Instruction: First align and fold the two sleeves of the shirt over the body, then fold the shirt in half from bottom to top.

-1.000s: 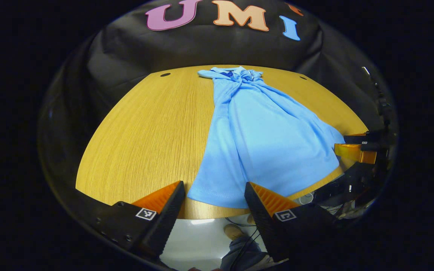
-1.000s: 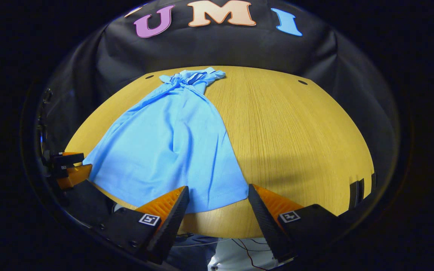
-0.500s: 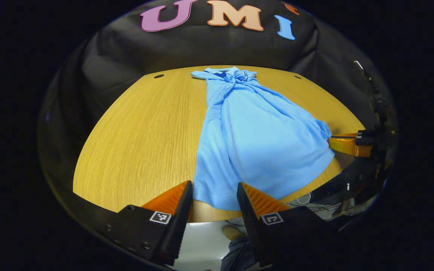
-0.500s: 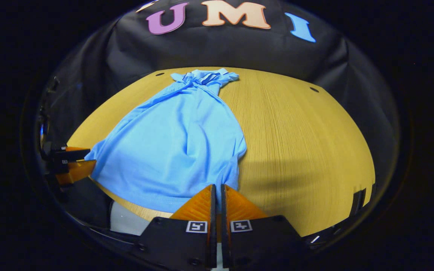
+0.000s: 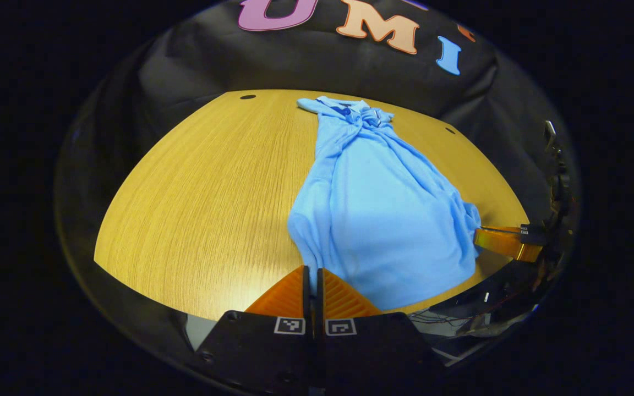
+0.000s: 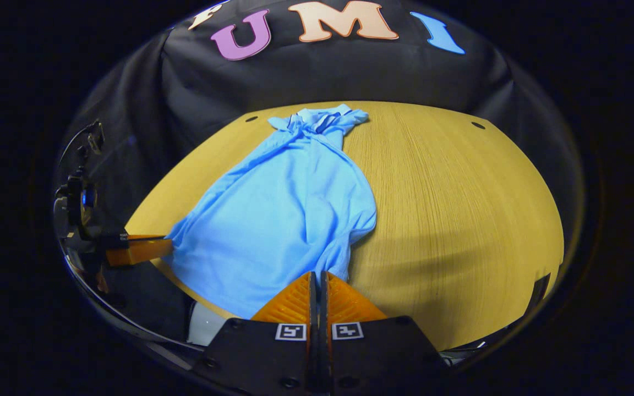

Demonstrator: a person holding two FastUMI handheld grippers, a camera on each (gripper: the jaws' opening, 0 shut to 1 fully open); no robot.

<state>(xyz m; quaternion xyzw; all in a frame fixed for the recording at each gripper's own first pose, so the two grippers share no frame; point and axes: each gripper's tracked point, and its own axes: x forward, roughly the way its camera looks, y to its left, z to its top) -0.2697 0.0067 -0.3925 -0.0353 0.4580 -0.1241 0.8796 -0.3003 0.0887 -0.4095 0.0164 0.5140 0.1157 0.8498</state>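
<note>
A light blue shirt (image 5: 383, 209) lies lengthwise on the round wooden table (image 5: 201, 192), its collar (image 5: 350, 110) bunched at the far end. My left gripper (image 5: 310, 268) is shut on the near left corner of the hem, which rises in folds to its tips. In the right gripper view, the same shirt (image 6: 289, 214) runs away to its collar (image 6: 322, 118), and my right gripper (image 6: 317, 273) is shut on the near right hem corner. Each gripper shows in the other's view, pinching the hem: the right one (image 5: 507, 242) and the left one (image 6: 138, 250).
The table's near edge runs just under both grippers. Small dark holes (image 5: 247, 97) (image 6: 477, 125) mark the tabletop near its far rim. Bare wood (image 6: 460, 209) spreads to the right of the shirt and also to its left. Black cloth walls the far side.
The left gripper went from open around the hem to shut on it. The right gripper shut earlier and stays shut. The hem is pulled up and bunched between them.
</note>
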